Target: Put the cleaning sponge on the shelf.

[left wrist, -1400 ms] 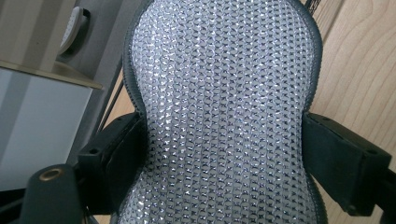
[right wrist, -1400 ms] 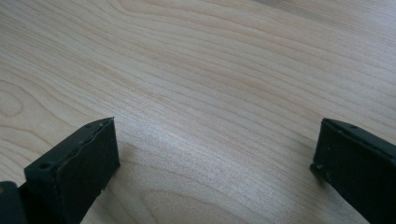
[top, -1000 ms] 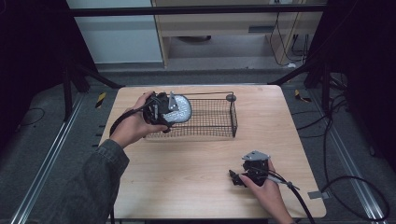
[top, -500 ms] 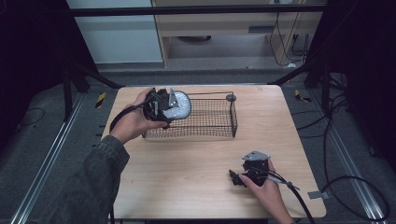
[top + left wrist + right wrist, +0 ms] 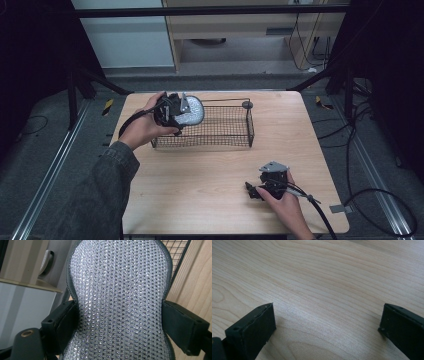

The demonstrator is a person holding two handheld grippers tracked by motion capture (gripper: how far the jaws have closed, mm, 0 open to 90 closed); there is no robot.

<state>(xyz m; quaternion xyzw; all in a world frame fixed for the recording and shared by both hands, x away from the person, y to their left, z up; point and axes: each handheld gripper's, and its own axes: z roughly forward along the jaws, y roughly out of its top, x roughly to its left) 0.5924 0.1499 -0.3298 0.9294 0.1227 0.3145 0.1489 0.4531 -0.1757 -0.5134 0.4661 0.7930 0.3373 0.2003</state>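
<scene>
Between the black jaws of the left gripper [image 5: 120, 322] sits a pouch [image 5: 120, 295] covered in a glittering silver-white grid of tiny studs, edged with a dark grey rim. Behind it, the wire basket [image 5: 235, 135] is a black mesh of small squares. Under the right gripper [image 5: 327, 332], black too, the table [image 5: 324, 277] is pale wood with wavy tan grain

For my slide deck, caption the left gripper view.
Left tongs shut on a sparkly mesh pad beside the wire basket.
</scene>
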